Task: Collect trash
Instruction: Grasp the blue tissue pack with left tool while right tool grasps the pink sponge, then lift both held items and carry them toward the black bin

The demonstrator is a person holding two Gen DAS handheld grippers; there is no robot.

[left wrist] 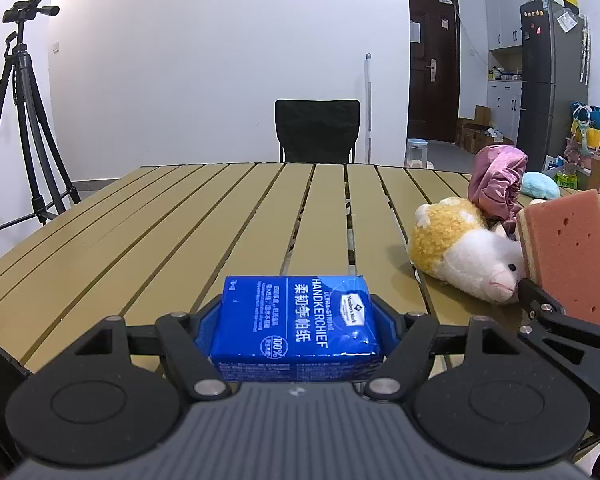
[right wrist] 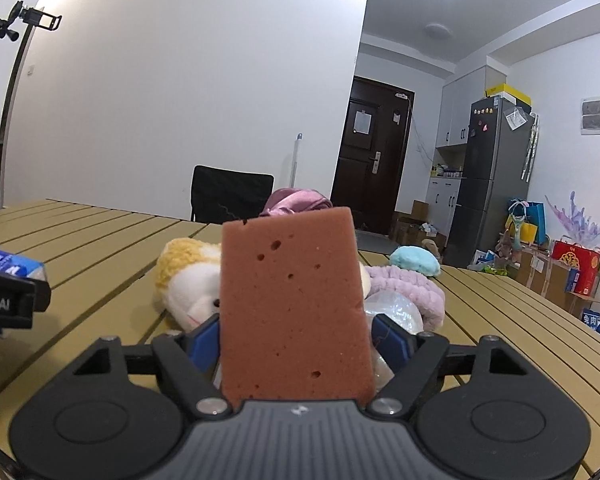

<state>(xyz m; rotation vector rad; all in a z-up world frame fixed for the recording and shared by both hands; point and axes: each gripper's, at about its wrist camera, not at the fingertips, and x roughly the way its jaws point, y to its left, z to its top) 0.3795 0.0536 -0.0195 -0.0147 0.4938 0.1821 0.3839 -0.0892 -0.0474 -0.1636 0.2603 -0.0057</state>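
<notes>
While no bin shows in either view, we see our left gripper (left wrist: 296, 320) at the bottom centre of its frame, clamped on a blue tissue pack (left wrist: 294, 322) above the slatted table (left wrist: 160, 220). Our right gripper (right wrist: 296, 340) grips a reddish sponge (right wrist: 294, 304) standing upright at centre frame, the pads pressing its sides. Behind it, mid-frame, lie a plush toy (right wrist: 188, 276), a purple cloth (right wrist: 296, 200) and a lilac headband (right wrist: 412, 288).
</notes>
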